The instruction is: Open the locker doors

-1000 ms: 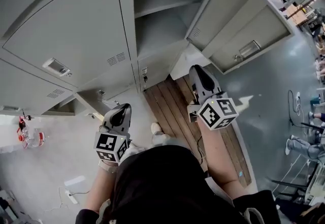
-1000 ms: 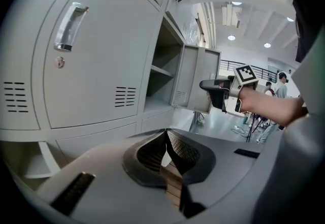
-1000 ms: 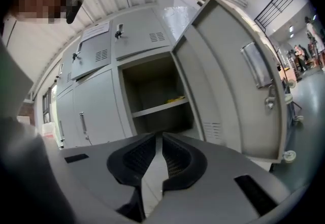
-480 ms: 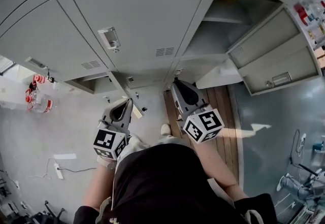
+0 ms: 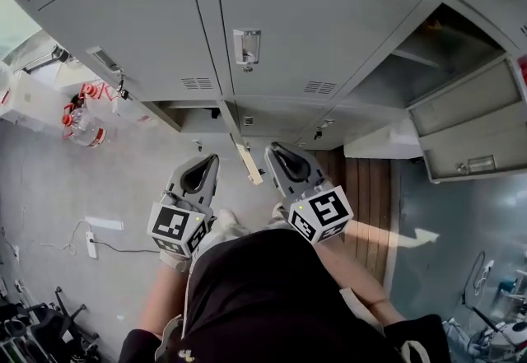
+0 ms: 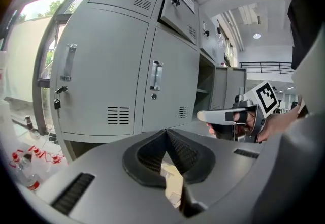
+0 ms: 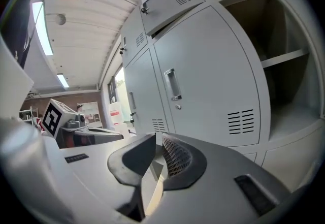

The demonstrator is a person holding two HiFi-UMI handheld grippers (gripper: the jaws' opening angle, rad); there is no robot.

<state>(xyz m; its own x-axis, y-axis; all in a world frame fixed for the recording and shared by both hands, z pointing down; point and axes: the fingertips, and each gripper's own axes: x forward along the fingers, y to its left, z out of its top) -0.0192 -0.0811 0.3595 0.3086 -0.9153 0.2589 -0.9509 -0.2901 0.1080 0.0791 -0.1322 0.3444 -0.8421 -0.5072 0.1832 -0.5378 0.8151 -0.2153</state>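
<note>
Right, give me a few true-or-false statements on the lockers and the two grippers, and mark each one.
1. The locker door ahead of the grippers, with the metal handle, is closed. True.
2. The right gripper is clamped on that handle. False: it is shut on nothing and is held short of the door.
3. The locker further to the right stands open. True.
4. The left gripper has its fingers spread wide. False: they meet at the tips, with nothing between them.
</note>
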